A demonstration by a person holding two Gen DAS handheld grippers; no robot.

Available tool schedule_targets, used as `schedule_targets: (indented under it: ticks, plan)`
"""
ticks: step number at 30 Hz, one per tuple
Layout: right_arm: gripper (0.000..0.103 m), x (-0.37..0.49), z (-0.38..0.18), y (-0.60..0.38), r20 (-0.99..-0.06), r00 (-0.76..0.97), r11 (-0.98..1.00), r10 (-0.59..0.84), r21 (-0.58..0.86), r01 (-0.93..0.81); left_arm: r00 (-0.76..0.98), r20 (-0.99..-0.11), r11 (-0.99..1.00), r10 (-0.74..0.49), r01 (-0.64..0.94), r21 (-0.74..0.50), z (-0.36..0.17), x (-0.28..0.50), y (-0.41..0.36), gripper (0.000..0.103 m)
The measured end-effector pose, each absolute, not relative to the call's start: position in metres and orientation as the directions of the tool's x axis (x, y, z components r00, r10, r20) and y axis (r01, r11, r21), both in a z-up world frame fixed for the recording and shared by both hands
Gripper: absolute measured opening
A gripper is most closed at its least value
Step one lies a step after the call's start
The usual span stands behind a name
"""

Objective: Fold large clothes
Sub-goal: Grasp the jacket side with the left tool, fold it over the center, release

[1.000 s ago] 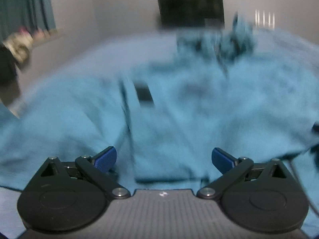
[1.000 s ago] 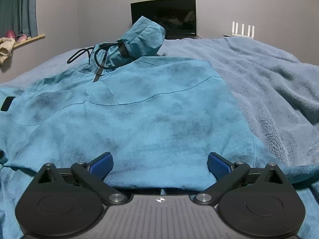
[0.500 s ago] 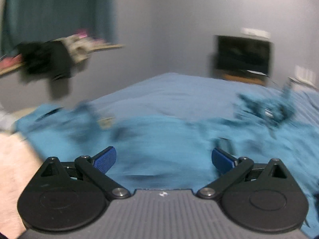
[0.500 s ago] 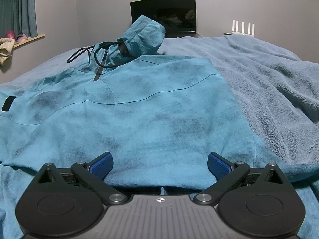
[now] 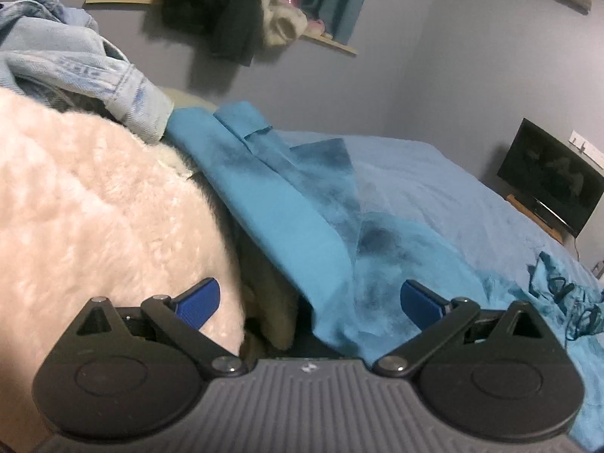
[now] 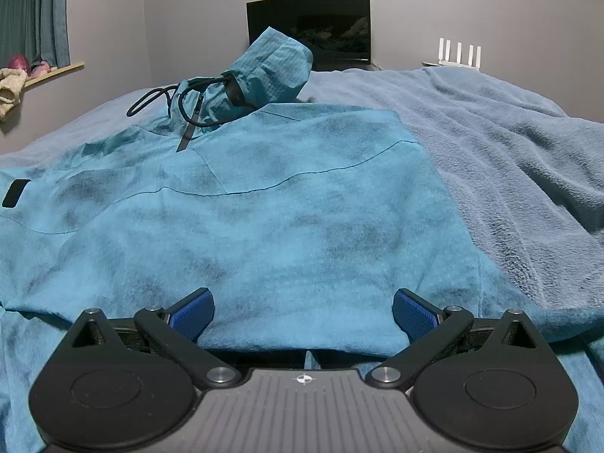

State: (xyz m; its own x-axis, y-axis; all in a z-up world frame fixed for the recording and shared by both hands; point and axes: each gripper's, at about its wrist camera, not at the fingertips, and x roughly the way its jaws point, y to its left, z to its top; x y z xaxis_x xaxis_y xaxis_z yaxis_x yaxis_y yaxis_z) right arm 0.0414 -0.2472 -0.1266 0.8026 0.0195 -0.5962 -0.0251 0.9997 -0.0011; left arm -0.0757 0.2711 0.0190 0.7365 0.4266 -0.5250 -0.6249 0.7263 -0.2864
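Note:
A large teal hooded jacket lies spread on the bed, its hood and black drawcord bunched at the far end. My right gripper hovers open over the jacket's near edge, nothing between its blue pads. In the left wrist view a teal sleeve of the jacket drapes off to the left, running up over a pink fluffy garment. My left gripper is open low in front of that sleeve, with the sleeve's fold between the spread fingers but not pinched.
A light blue fleece blanket covers the bed. Denim clothing is piled at the left beside the pink fluff. A dark screen stands at the far wall, a white router to its right, and a window ledge holds dark and pale items.
The left gripper has swung left, from facing the jacket's body to facing its outstretched sleeve and the pink fluffy pile. The right gripper has barely moved.

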Motion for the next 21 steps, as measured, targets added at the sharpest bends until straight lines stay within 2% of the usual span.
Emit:
schedule_targets:
  ticks: [3, 7, 9, 10, 11, 13, 17, 21]
  plan:
    - [0.102, 0.037, -0.123, -0.245, -0.582, 0.813, 1.0, 0.016, -0.011, -0.027, 0.745, -0.514, 0.751, 0.425, -0.607, -0.259, 0.017, -0.065, 0.274, 0.1]
    - [0.102, 0.031, -0.119, -0.239, -0.546, 0.837, 0.997, 0.04, -0.03, -0.067, 0.719, -0.527, 0.762, 0.454, -0.619, -0.188, 0.01, -0.042, 0.274, 0.086]
    - [0.102, 0.029, -0.118, -0.234, -0.538, 0.842, 0.995, 0.047, -0.05, -0.088, 0.71, -0.527, 0.762, 0.468, -0.626, -0.166, 0.006, -0.032, 0.277, 0.075]
    - [0.102, 0.028, -0.118, -0.231, -0.535, 0.844, 0.993, 0.052, -0.064, -0.102, 0.707, -0.525, 0.764, 0.475, -0.627, -0.153, 0.005, -0.031, 0.278, 0.056]
    - [0.102, 0.027, -0.117, -0.228, -0.533, 0.845, 0.991, 0.055, -0.075, -0.112, 0.709, -0.522, 0.77, 0.474, -0.621, -0.143, 0.005, -0.028, 0.279, 0.033]
    - [0.102, 0.026, -0.117, -0.222, -0.526, 0.848, 0.986, 0.061, -0.101, -0.134, 0.728, -0.533, 0.786, 0.43, -0.593, -0.175, 0.004, -0.023, 0.284, 0.01]
    - [0.102, 0.022, -0.112, -0.213, -0.5, 0.862, 0.977, 0.083, -0.131, -0.169, 0.759, -0.461, 0.816, 0.459, -0.566, -0.12, 0.022, -0.016, 0.267, 0.004]
    - [0.102, 0.021, -0.108, -0.208, -0.48, 0.871, 0.969, 0.103, -0.149, -0.197, 0.812, -0.373, 0.862, 0.449, -0.504, -0.06, 0.05, -0.006, 0.233, 0.003]
